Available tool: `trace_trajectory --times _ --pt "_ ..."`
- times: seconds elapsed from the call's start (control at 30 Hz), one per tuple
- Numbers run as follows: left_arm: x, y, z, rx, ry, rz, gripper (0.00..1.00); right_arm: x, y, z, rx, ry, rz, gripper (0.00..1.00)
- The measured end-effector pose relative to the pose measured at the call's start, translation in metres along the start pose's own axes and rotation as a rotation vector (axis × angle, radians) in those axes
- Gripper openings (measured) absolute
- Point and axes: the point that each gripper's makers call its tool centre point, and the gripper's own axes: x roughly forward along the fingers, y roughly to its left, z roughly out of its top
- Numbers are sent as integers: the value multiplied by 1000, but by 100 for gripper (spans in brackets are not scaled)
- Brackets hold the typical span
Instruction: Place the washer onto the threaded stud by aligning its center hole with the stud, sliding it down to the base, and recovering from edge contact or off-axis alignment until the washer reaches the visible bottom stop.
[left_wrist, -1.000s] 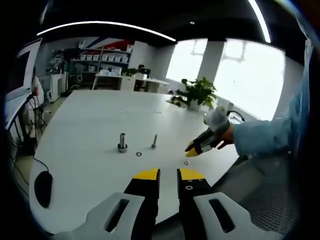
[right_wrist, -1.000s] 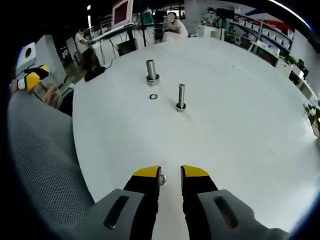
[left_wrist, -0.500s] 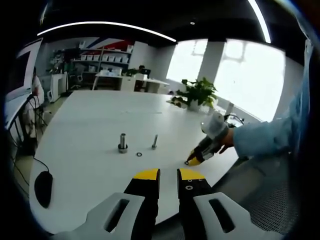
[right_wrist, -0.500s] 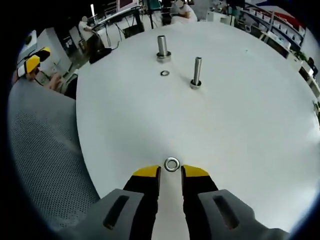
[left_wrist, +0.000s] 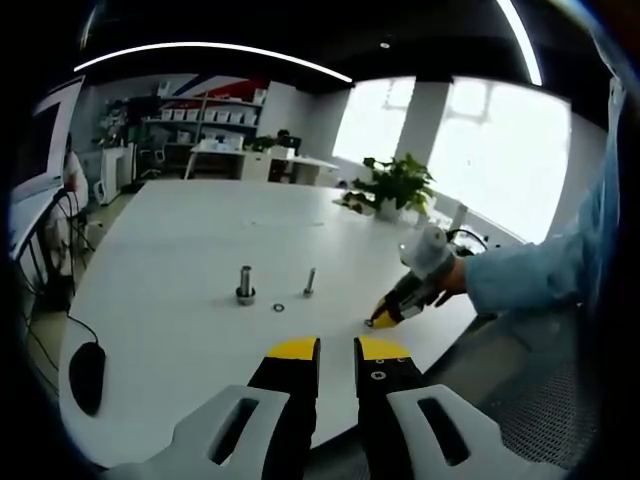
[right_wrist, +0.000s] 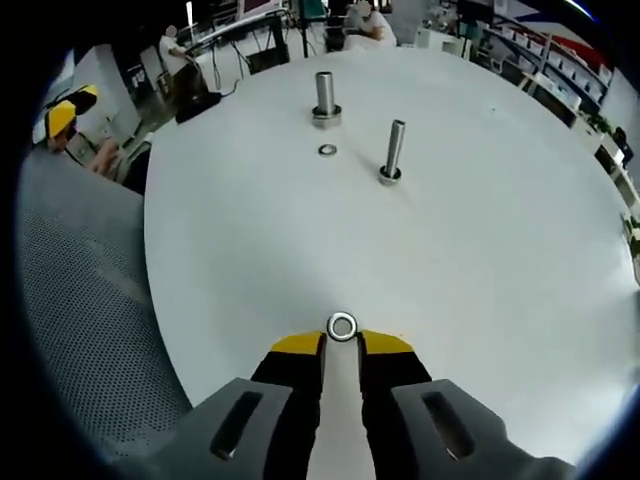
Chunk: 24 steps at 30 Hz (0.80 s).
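A steel washer (right_wrist: 342, 326) lies on the white table (right_wrist: 500, 250) at the tips of my right gripper (right_wrist: 341, 342). Its jaws are drawn in against the washer's sides, shut on it. Farther off stand a thin threaded stud (right_wrist: 394, 150) and a thicker stud (right_wrist: 324, 98), with a second washer (right_wrist: 327, 150) lying flat between them. In the left gripper view the right gripper (left_wrist: 380, 318) touches down on the washer (left_wrist: 372, 323) near the table's edge, right of the thin stud (left_wrist: 309, 283) and the thick stud (left_wrist: 245, 285). My left gripper (left_wrist: 337, 350) hovers open, holding nothing.
A grey mesh chair (right_wrist: 80, 300) sits against the table's near edge. A black mouse-like object (left_wrist: 87, 375) and its cable lie at the table's left. A potted plant (left_wrist: 400, 185) stands at the far side. A person's blue sleeve (left_wrist: 530, 280) reaches in from the right.
The right gripper came down over the washer, and its jaws narrowed onto it. The left gripper has held still.
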Motion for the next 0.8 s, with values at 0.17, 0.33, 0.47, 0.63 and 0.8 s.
trace_trajectory --times 0.17,0.33,0.47,0.63,0.8 --pt "1 0 -1 2 5 -1 11 3 0 5 -21 -13 -16 16" --pt "1 1 -1 -1 5 1 11 3 -1 5 -32 -9 -23 15" --pt "0 0 -1 -1 8 0 11 3 -1 4 -42 -8 -23 15" --pt "-1 0 0 -1 6 2 11 3 3 4 -51 4 -15 18" --pt "-1 -1 0 -2 6 2 11 3 3 3 -59 10 -17 18"
